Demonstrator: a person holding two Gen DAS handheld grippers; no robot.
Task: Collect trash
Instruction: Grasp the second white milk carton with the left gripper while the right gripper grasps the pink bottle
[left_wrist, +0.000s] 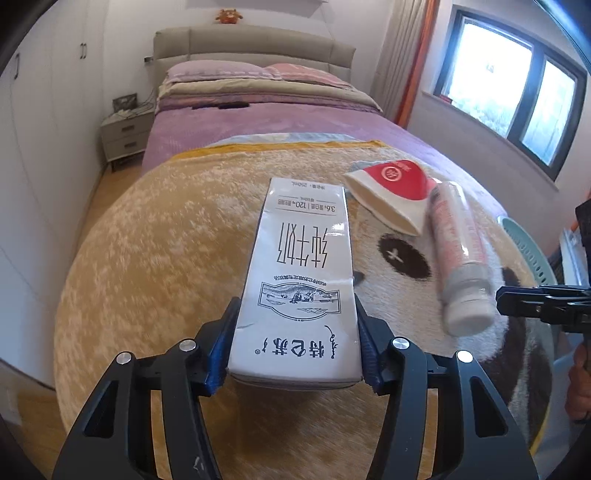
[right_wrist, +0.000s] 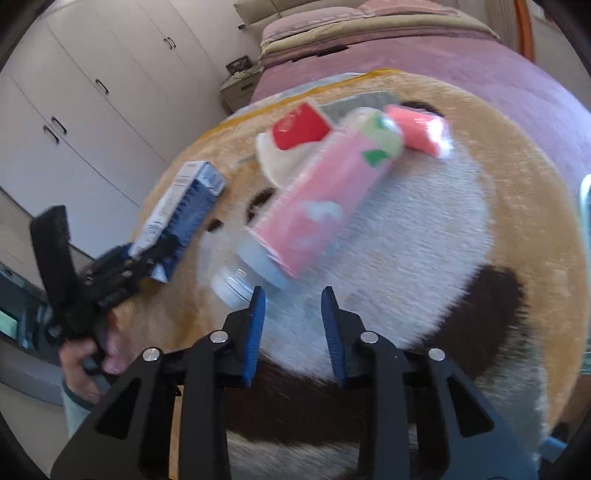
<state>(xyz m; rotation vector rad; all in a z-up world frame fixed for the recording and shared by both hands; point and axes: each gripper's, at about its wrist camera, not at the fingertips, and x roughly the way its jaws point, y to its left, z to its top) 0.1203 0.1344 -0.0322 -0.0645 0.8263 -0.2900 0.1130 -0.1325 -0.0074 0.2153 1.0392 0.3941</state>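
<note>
My left gripper (left_wrist: 295, 343) is clamped on a white milk carton (left_wrist: 303, 280), its blue pads pressing both long sides near the carton's near end. The print reads upside down from my left wrist camera: 特仑苏 at the near end, a line drawing of a pasture scene, then 纯牛奶 in large characters, and "3.6" and "120" on a line near the far end, with what looks like "250mL" at the very edge. From the right wrist camera I see the same carton's blue side panel.

My right gripper (right_wrist: 293, 314) has its fingers spread apart with nothing between them, hovering just beside the white cap of a pink-labelled plastic bottle (right_wrist: 317, 203). The bottle lies on its side on the tan panda-face blanket (left_wrist: 147, 258), cap toward me; motion blur keeps me from reading its label. Its far end rests against a flattened paper cup (left_wrist: 391, 192), white with a red panel and a round logo too small to read. Just right of that lies a pink packet (right_wrist: 417, 129). Far behind is the purple bed (left_wrist: 258, 118).
</note>
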